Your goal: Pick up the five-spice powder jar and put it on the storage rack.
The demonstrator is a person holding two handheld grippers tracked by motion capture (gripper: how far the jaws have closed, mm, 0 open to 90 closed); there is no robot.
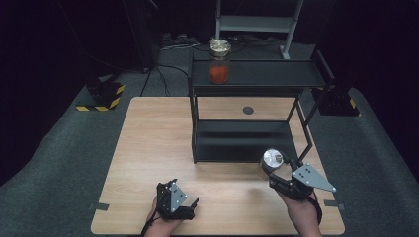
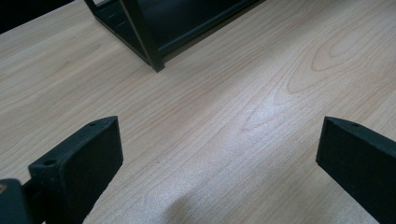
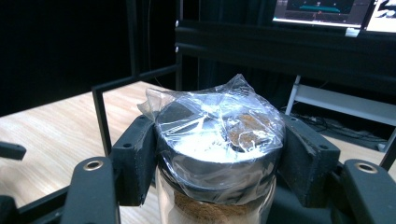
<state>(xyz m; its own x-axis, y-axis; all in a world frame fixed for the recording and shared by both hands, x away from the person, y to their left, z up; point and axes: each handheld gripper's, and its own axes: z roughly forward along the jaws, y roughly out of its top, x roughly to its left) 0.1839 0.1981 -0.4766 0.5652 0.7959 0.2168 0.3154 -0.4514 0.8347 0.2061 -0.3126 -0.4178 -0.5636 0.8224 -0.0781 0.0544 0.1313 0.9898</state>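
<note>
At the lower right of the high view, the right gripper (image 1: 274,170) clamps a glass jar (image 1: 271,162) by its lid.
Its jaws squeeze the plastic-wrapped lid (image 3: 219,140); brown powder (image 3: 205,212) fills the jar, no label readable. At upper centre, a second jar (image 1: 219,61) with red contents stands on the black shelf (image 1: 267,74). The left gripper (image 1: 190,203) rests lower left, jaws wide apart over bare table (image 2: 224,121).

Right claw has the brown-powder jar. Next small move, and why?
Probably carry the jar forward toward the black shelf. The right claw is shut on its film-wrapped lid, held in front of the shelf, and a jar with red contents already stands on the top tier. The left claw sits open, idle.
</note>
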